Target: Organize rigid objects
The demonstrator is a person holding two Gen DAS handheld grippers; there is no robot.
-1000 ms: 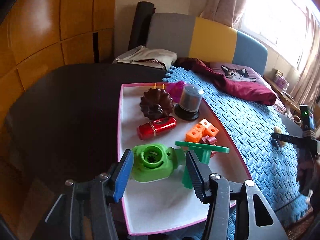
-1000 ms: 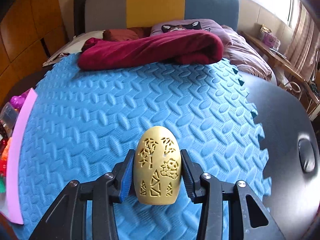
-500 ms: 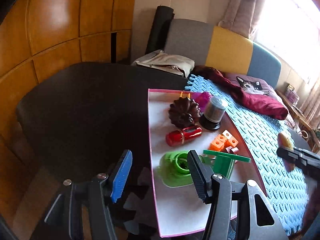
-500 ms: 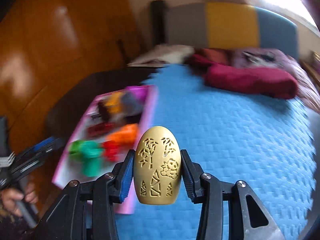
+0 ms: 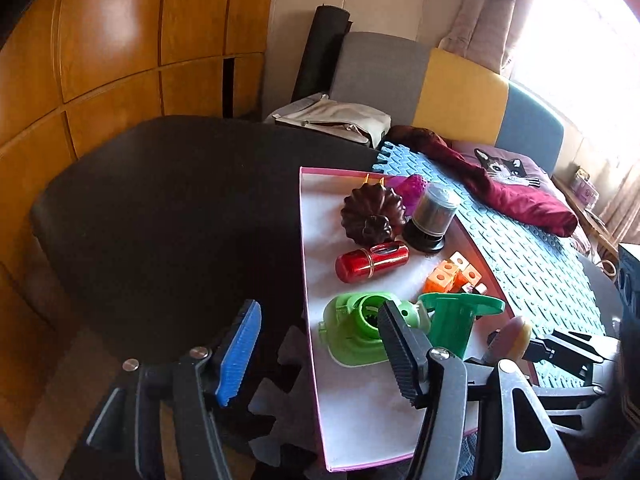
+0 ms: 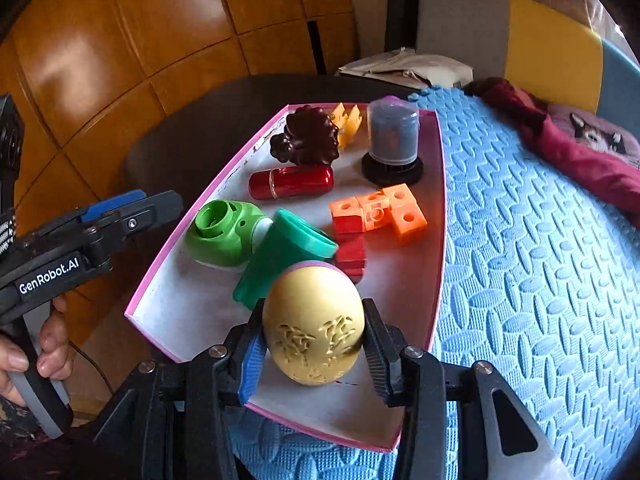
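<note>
egg [image 6: 313, 326] – pale yellow, carved leaf pattern

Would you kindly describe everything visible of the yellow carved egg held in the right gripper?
The pale yellow egg-shaped ornament with carved cut-out patterns looks like smooth matte plastic or resin. Leafy motifs are cut into its lower half; the domed upper part is plain, with a pale purple rim behind its top. The right gripper has its jaws shut on the egg's two sides, above the near end of the pink-edged white tray. It appears tilted away from the camera. Only the jaws visibly touch it.
</note>
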